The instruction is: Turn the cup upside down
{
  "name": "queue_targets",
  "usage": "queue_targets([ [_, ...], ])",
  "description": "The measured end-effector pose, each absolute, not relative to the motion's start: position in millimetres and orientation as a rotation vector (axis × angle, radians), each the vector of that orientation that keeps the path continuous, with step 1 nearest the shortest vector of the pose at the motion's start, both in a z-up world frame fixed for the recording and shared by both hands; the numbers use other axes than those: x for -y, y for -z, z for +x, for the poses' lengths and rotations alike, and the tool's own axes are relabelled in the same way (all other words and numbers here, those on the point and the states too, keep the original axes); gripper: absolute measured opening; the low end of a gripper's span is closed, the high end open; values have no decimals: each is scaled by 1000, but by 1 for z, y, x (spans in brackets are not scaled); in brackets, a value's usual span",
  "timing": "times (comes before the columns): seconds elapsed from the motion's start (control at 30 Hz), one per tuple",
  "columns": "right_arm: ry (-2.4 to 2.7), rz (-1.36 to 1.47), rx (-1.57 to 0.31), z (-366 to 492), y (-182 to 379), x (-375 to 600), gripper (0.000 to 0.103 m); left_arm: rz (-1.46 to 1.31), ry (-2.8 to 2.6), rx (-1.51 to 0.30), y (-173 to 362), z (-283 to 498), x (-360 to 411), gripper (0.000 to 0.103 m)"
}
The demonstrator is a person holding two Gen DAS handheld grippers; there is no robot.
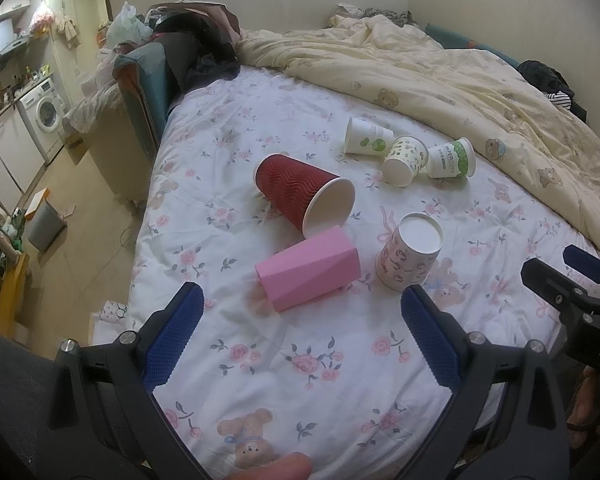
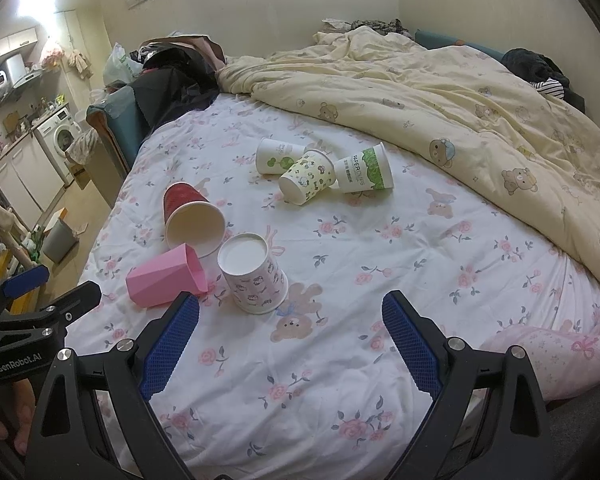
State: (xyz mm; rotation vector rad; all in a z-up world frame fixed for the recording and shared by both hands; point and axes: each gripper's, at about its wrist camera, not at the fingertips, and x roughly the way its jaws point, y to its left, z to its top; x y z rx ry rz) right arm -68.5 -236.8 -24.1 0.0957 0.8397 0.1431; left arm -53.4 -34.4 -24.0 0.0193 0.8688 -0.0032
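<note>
Both grippers hang over the near edge of the bed point(image 1: 260, 380), nothing between their fingers. Left gripper point(image 1: 300, 340): jaws spread wide, blue pads facing each other across bare floral sheet. Right gripper point(image 2: 290, 344): same, spread and empty; from the left wrist view I see it off at the right edge of frame. Nearest task item to my tools is the white cup with small dark cartoon prints point(image 2: 254, 274), already upside down, rim on the sheet and flat base up; it stands just beyond the left finger of the right gripper and just beyond the right finger of the left gripper, touching neither. Pink faceted cup point(image 1: 308, 272) lies on its side beside it toward the left edge of the bed, ahead of the left gripper's open gap. Red ripple cup point(image 1: 304, 194) lies on its side behind the pink one, mouth toward me, rim just beside the pink cup. Farther in, near the bunched cream duvet point(image 1: 440, 76), three more paper cups on their sides in a cluster: white with green trees point(image 1: 366, 136), cream patterned cup point(image 1: 406, 156), and a green-banded cup point(image 1: 452, 158).
</note>
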Motion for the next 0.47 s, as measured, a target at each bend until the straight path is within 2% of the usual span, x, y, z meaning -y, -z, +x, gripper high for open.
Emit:
queue_targets([
  [0.47, -143, 100, -850, -65, 24, 235, 95, -9, 17, -881, 26, -53, 35, 98],
])
